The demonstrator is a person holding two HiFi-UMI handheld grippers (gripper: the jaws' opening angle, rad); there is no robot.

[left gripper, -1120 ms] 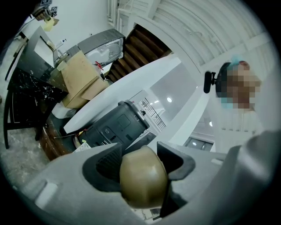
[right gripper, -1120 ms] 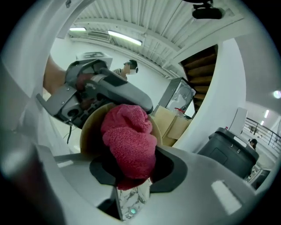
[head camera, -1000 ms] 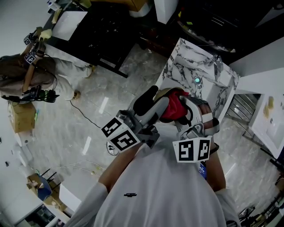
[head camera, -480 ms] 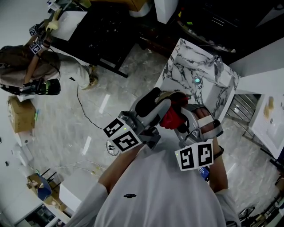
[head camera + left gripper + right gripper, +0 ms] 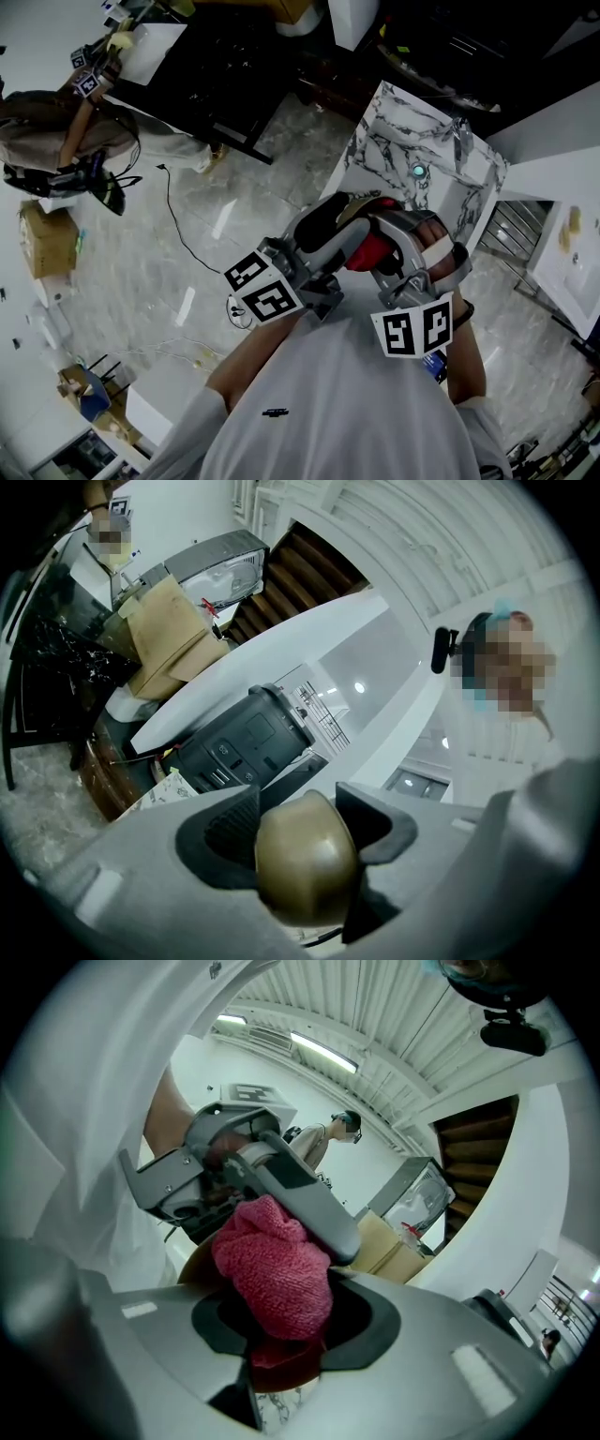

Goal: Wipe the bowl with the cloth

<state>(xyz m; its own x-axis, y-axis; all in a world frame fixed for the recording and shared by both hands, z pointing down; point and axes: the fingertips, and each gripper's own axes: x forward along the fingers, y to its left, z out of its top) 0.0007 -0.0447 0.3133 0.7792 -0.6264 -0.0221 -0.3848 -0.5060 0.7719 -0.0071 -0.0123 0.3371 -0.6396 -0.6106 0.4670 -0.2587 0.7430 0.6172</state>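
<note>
**mopbucket:** ok so what's where, biggest stuff first?

**rigwatcher:** The grey marble floor [image 5: 234, 197] is way out past both sets of fingers. Closer in, just beyond the fingertips in the head view, there's a white veined marble surface [image 5: 403, 141]. Far off to the left of the fingers, well apart, is another person [image 5: 56, 141] with a cardboard box [image 5: 45, 246] near them.

**mopbucket:** and the grippers?

**rigwatcher:** Both are held up together, tips nearly meeting. The left gripper [image 5: 305, 829] has its fingers [image 5: 217, 834] clamped on the brown bowl [image 5: 305, 869]. The bowl's wall sits right between them, one finger on each side.

**mopbucket:** cloth?

**rigwatcher:** The right gripper [image 5: 281, 1321] has its fingers [image 5: 367, 1324] pinched on the red cloth [image 5: 274, 1269]. A bunched wad of it pokes out past the fingertips, right up against one finger of the left gripper. A brown edge of the bowl peeks out just left of that wad. I honestly can't tell if the cloth is touching the inside of the bowl or just sitting beside it.
</note>
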